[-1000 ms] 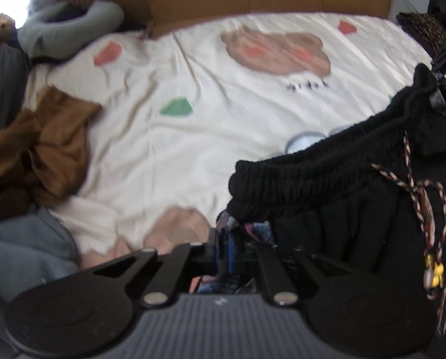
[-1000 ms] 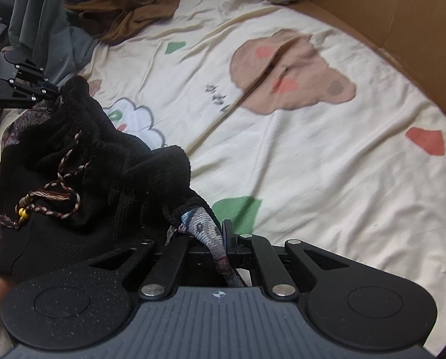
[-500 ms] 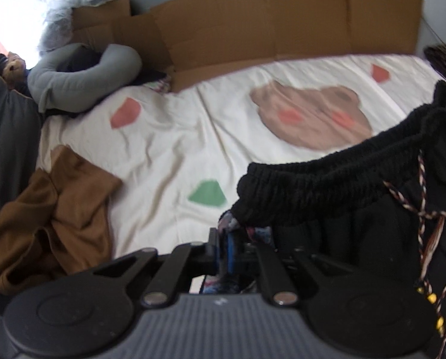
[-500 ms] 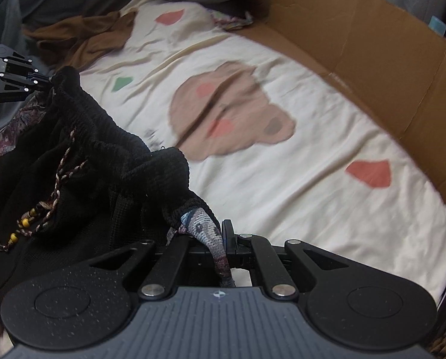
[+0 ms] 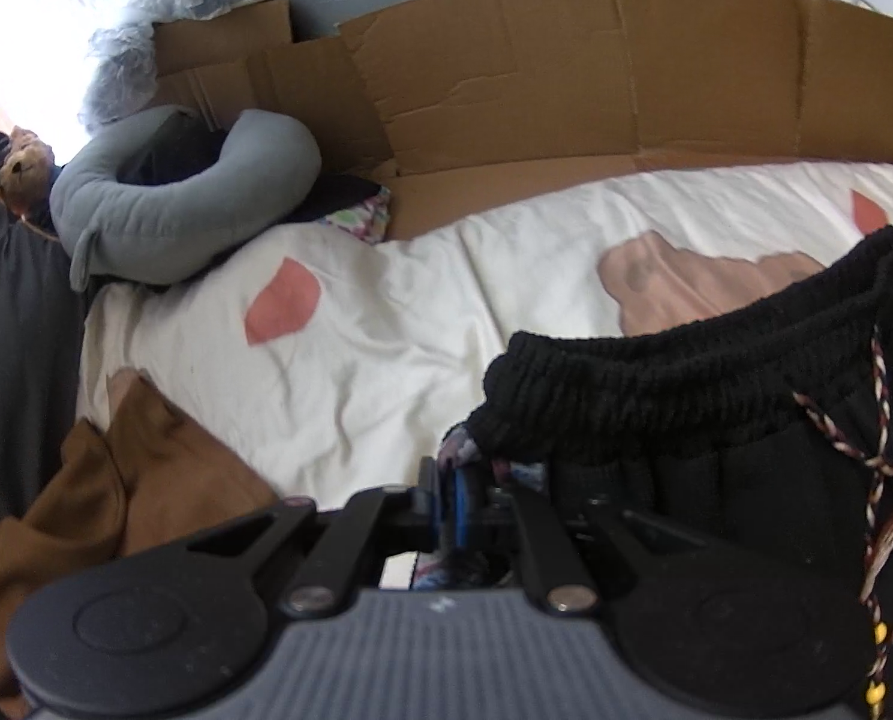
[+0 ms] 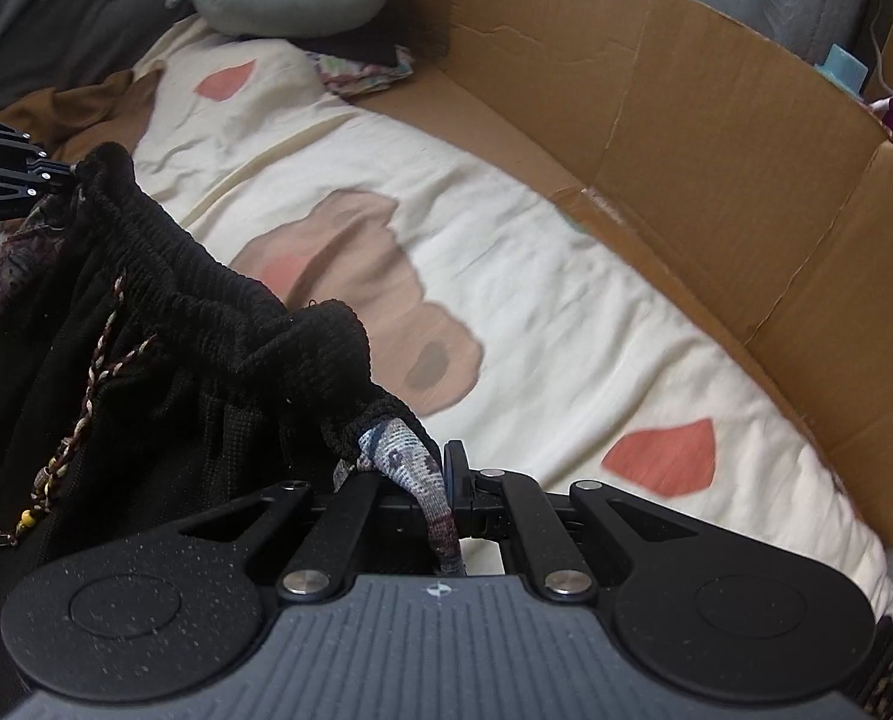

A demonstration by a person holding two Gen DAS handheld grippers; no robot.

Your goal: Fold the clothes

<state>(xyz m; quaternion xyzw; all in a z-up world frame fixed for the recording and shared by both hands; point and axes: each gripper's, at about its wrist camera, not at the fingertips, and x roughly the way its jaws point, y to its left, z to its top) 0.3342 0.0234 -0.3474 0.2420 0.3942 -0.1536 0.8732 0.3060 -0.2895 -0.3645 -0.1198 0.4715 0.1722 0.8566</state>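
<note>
Nearest to me, my left gripper [image 5: 455,483] is clamped on one end of the elastic waistband of the black trousers [image 5: 716,420], a scrap of patterned fabric pinched in with it. My right gripper [image 6: 440,474] is clamped on the other end, where a strip of the same patterned cloth [image 6: 410,462] runs between its jaws. The trousers hang between my two grippers, waistband uppermost, raised over the cream bedsheet [image 5: 386,324]. A braided drawstring [image 6: 92,378] with small beads dangles down the front of the black cloth. Beyond the waistband, the sheet shows a brown bear print [image 6: 356,276] and red patches [image 5: 281,309]. A brown garment [image 5: 116,492] lies crumpled at the left edge of the sheet. Farther off, a grey curved pillow [image 5: 170,210] rests at the head of the bed. A flattened cardboard wall [image 5: 626,72] borders the far side.
</note>
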